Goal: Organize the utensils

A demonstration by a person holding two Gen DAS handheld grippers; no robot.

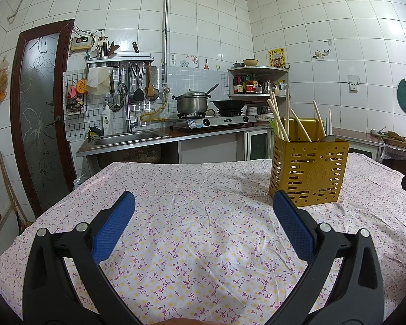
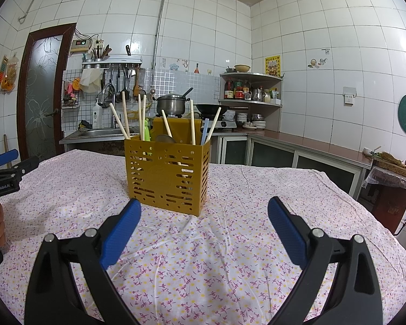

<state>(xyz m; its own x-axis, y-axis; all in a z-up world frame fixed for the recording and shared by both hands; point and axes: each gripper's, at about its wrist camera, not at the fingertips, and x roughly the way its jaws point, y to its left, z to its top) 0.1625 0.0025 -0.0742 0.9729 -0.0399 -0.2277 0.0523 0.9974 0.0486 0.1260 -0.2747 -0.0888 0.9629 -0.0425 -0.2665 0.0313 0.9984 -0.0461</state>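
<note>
- Standing on the flowered tablecloth (image 2: 230, 270), the yellow basket (image 2: 166, 174) is seen in the middle of the right view and at the right of the left view (image 1: 308, 173).
- The chopsticks (image 2: 125, 115) and a spoon (image 2: 165, 138) are already held inside the basket, sticking up and leaning every which way.
- The right gripper (image 2: 204, 214) is held wide open with nothing in it, just in front of the basket.
- The left gripper (image 1: 203, 205) is also wide open and empty, with the basket off to its right.
- The basket looks light, so it could be tipped over if a stick is pulled sideways.
- The thin sticks could slip out if they are pinched near the tip.
- The loose cloth could be dragged into folds, and the basket rocked.
</note>
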